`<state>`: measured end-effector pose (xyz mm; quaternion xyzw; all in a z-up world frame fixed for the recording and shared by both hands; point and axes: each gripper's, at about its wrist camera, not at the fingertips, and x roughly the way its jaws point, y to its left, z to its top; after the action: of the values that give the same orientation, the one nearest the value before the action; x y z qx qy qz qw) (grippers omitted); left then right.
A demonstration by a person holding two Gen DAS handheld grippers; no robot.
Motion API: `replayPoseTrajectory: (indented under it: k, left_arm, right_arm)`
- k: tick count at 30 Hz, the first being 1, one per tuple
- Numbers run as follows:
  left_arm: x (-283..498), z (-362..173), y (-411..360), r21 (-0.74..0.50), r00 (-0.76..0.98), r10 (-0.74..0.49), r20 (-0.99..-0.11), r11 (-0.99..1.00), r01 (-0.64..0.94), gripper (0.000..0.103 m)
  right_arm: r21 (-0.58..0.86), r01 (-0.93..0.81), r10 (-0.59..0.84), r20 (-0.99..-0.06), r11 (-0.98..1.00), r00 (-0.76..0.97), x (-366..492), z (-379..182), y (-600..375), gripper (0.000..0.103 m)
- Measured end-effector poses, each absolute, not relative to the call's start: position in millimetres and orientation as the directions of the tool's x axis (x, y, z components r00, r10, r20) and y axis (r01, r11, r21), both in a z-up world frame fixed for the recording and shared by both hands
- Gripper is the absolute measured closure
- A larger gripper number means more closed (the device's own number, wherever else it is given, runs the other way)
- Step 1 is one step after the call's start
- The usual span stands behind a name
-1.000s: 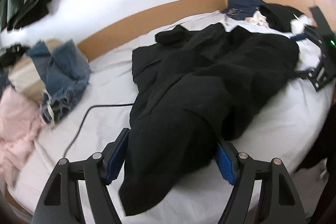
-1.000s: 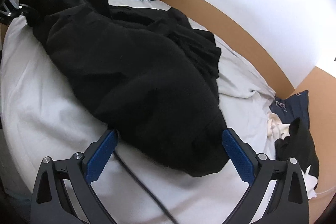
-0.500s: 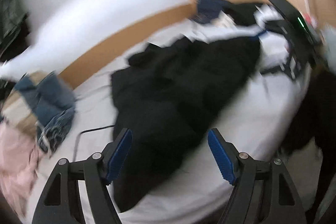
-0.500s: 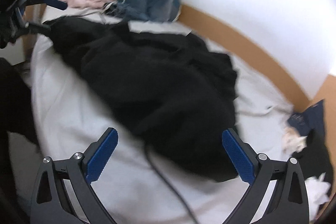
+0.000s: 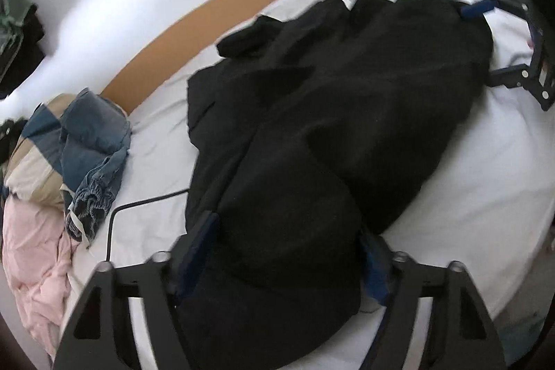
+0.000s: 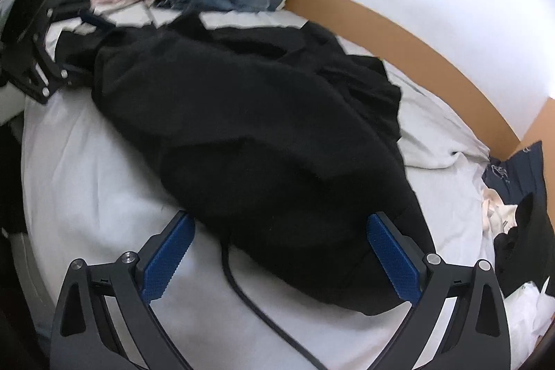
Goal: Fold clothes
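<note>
We hold both grippers spread wide at opposite ends of the rumpled black fabric garment (image 5: 329,127), left gripper (image 5: 288,252) and right gripper (image 6: 277,252) straddling its edges; smoothing it flat seems in hand, needing firm pinches.

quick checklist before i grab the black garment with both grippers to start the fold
1. Left gripper open: ok, one end of the black garment lies between its fingers.
2. Right gripper open: ok, jaws wide at the other end.
3. Garment flat: not ok, bunched and creased.
4. Black cable clear of the garment: not ok, it runs under the cloth near the right gripper.
5. Other clothes clear: ok, jeans and pink garment lie apart.
6. Which edges are hem or shoulders: cannot tell.
</note>
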<state>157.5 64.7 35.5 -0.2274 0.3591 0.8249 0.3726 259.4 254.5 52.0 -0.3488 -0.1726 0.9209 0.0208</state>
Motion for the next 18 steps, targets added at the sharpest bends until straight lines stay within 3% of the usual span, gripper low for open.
replayPoseTrajectory:
  k: [2, 4, 6, 12, 14, 15, 17, 18]
  left_arm:
    - [150.3, 46.7, 56.9, 0.354, -0.613, 0.487, -0.622, -0.524, -0.775, 0.055]
    - [137.5, 56.0, 52.2, 0.270, -0.574, 0.520, -0.633, -0.547, -0.793, 0.057]
    - [129.6, 60.9, 51.2, 0.234, -0.556, 0.531, -0.640, -0.555, -0.798, 0.057]
    - [145.1, 39.0, 67.2, 0.380, -0.611, 0.460, -0.644, -0.500, -0.778, 0.045]
    - [142.7, 37.0, 65.9, 0.338, -0.591, 0.472, -0.655, -0.516, -0.787, 0.068]
    - [142.0, 38.5, 64.0, 0.305, -0.568, 0.480, -0.669, -0.520, -0.798, 0.071]
    - [144.6, 44.9, 60.3, 0.267, -0.552, 0.506, -0.662, -0.529, -0.805, 0.079]
    - [147.4, 48.9, 57.4, 0.249, -0.547, 0.522, -0.654, -0.534, -0.808, 0.081]
  right_arm:
    - [-0.286, 0.043, 0.150, -0.617, -0.957, -0.773, 257.7, 60.2, 262.3, 0.010]
    - [-0.254, 0.016, 0.148, -0.611, -0.967, -0.777, 267.7, 66.6, 269.7, 0.010]
    - [-0.273, 0.022, 0.162, -0.632, -0.962, -0.758, 273.0, 62.8, 263.1, 0.010]
    - [-0.368, 0.050, 0.228, -0.671, -0.929, -0.705, 273.9, 48.2, 247.7, 0.009]
    - [-0.357, 0.044, 0.222, -0.669, -0.933, -0.709, 276.8, 50.6, 247.4, 0.011]
    - [-0.351, 0.040, 0.219, -0.665, -0.935, -0.713, 278.5, 52.4, 247.1, 0.017]
    - [-0.339, 0.031, 0.214, -0.658, -0.940, -0.722, 281.7, 56.0, 246.5, 0.041]
    - [-0.333, 0.026, 0.211, -0.654, -0.942, -0.727, 283.4, 57.8, 246.1, 0.068]
